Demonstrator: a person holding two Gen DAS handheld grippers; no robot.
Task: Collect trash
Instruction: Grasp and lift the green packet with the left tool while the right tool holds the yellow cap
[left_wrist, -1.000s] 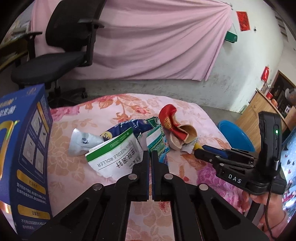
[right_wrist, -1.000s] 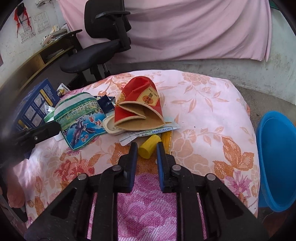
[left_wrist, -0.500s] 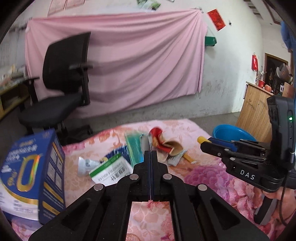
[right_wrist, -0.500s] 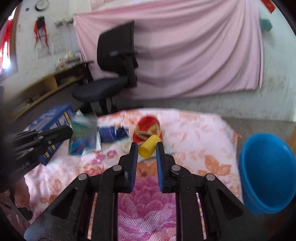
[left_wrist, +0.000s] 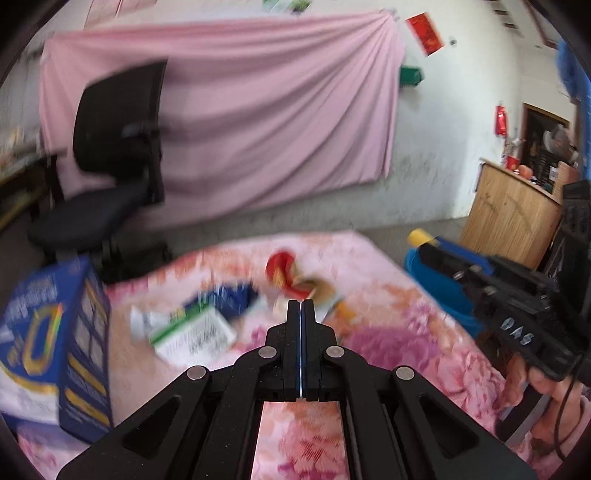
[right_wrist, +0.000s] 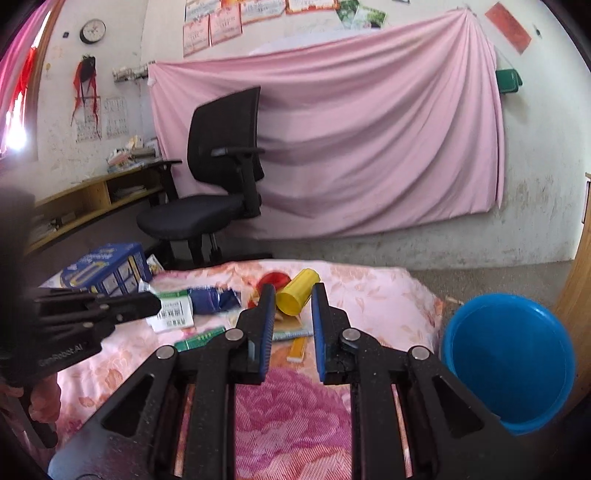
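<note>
My right gripper (right_wrist: 293, 295) is shut on a yellow cylinder (right_wrist: 297, 291), held above the flowered cloth table (right_wrist: 369, 288). In the left wrist view the right gripper (left_wrist: 421, 245) carries the yellow cylinder (left_wrist: 417, 235) over the near rim of a blue basin (left_wrist: 424, 273). My left gripper (left_wrist: 301, 306) is shut with nothing visible between its fingers, and its tip (right_wrist: 149, 304) hovers over the trash. On the table lie a crushed red cup (left_wrist: 284, 269), a white-and-green box (left_wrist: 192, 332), a blue wrapper (right_wrist: 214, 299) and a green packet (right_wrist: 199, 338).
The blue basin (right_wrist: 509, 362) stands on the floor right of the table. A tall blue carton (left_wrist: 55, 332) stands at the table's left end. A black office chair (right_wrist: 221, 166) and a pink curtain are behind. A wooden cabinet (left_wrist: 513, 218) is at far right.
Both grippers rose and tilted up. The right one lifted the yellow cylinder off the table. The green packet at the left fingers half a second ago is no longer between them.
</note>
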